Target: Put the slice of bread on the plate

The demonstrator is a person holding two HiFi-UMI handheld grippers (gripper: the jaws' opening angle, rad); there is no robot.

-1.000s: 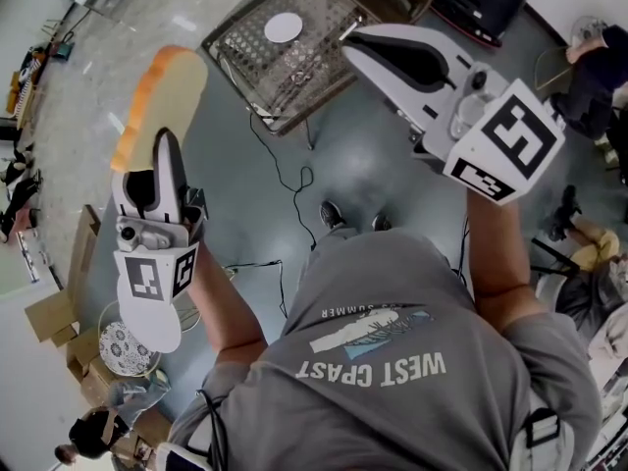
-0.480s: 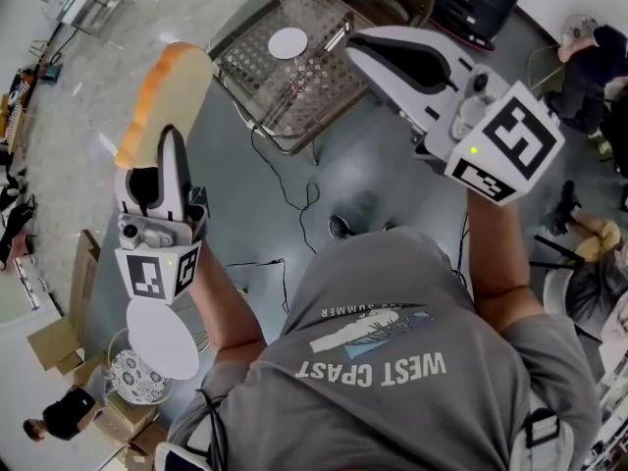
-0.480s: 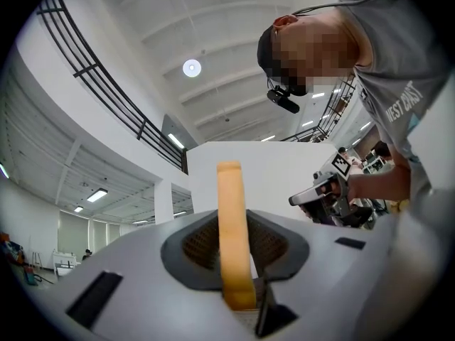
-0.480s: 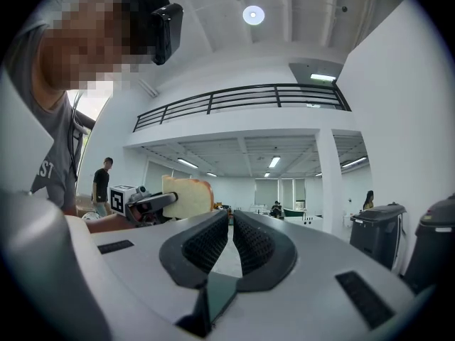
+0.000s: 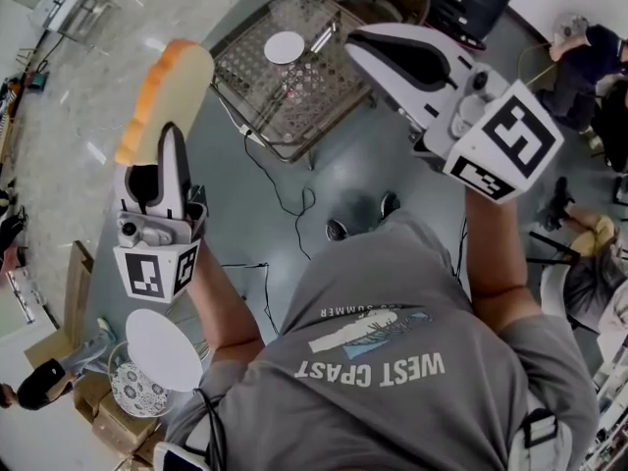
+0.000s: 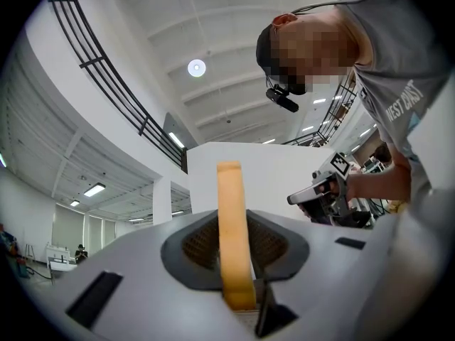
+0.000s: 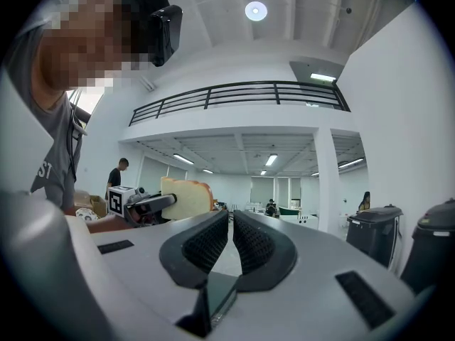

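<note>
A: What is held?
B: One tan-crusted bread slice (image 5: 162,96), gripped by the raised left gripper's (image 5: 170,137) jaws, well apart from the white round plate (image 5: 283,47).
A: And the right gripper (image 5: 355,39)?
B: Level, jaws nearly together, empty.

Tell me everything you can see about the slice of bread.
The slice of bread is thick and pale, with an orange-brown crust around its edge and a rounded top. It looks soft. The left gripper holds it in the air, its jaws shut on the lower end, so the slice stands out beyond them. Nothing else touches it.
</note>
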